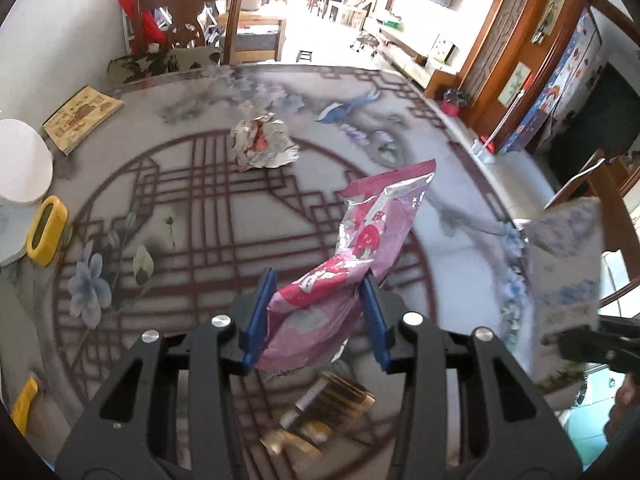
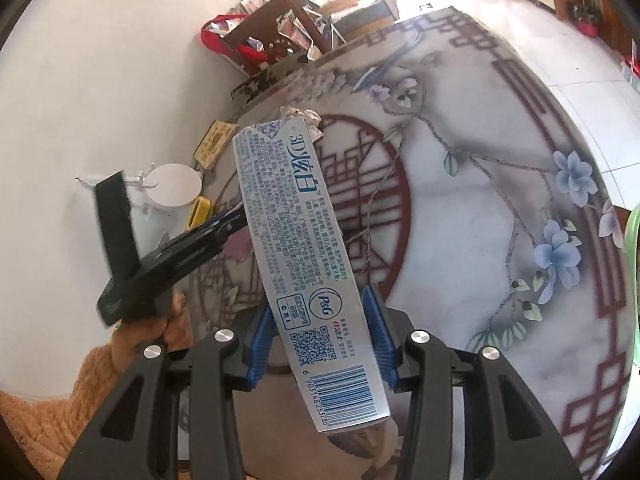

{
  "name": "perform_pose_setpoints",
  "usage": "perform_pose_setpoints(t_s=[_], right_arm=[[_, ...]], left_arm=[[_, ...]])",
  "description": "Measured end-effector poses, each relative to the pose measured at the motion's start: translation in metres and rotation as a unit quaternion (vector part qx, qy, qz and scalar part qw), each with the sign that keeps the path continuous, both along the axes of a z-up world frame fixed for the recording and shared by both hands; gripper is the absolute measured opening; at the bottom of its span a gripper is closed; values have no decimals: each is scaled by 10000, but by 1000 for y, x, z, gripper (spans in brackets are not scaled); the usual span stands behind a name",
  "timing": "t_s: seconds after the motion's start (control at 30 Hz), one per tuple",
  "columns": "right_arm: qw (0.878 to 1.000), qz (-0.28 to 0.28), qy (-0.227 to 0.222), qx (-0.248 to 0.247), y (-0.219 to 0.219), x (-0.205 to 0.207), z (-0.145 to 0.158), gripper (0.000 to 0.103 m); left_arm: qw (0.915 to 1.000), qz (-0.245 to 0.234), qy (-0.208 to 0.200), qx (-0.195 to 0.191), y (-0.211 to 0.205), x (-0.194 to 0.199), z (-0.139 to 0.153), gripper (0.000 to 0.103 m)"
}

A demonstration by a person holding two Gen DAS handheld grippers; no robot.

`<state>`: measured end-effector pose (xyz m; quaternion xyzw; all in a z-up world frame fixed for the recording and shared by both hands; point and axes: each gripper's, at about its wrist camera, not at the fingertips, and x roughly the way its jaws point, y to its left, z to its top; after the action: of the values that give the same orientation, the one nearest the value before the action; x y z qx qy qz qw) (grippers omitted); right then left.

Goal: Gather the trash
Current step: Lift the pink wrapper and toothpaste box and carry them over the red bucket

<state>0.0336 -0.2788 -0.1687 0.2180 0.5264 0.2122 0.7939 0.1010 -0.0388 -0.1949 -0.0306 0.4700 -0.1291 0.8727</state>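
Left tongs [image 1: 316, 316] are clamped on a pink snack wrapper [image 1: 352, 256], right tongs [image 2: 320, 336] on a toothpaste box [image 2: 304, 264], both above the counter [image 1: 224, 216]. Keep both grips firm while carrying; crumpled foil wrapper [image 1: 262, 144] remains far on the counter.

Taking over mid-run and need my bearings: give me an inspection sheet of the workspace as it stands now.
Surface: round table with a printed floral and lattice top.
Job's things: pink wrapper in the left gripper; toothpaste box in the right gripper; crumpled foil wrapper lying loose mid-table.
Clutter: booklet, white round lid and yellow case near the table's edge; gold packet below the left gripper.
Grippers: left gripper shut on the pink wrapper; right gripper shut on the toothpaste box.
Cables: nothing seen.
Surroundings: wooden chair with a red bag beyond the table; tiled floor.
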Motion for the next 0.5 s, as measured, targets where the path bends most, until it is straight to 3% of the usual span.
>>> perform_pose_setpoints(t_s=[0.5], right_arm=[[9990, -193, -361, -154, -14, -30, 21, 42]], left_arm=[[9987, -5, -512, -84, -37, -48, 55, 41]])
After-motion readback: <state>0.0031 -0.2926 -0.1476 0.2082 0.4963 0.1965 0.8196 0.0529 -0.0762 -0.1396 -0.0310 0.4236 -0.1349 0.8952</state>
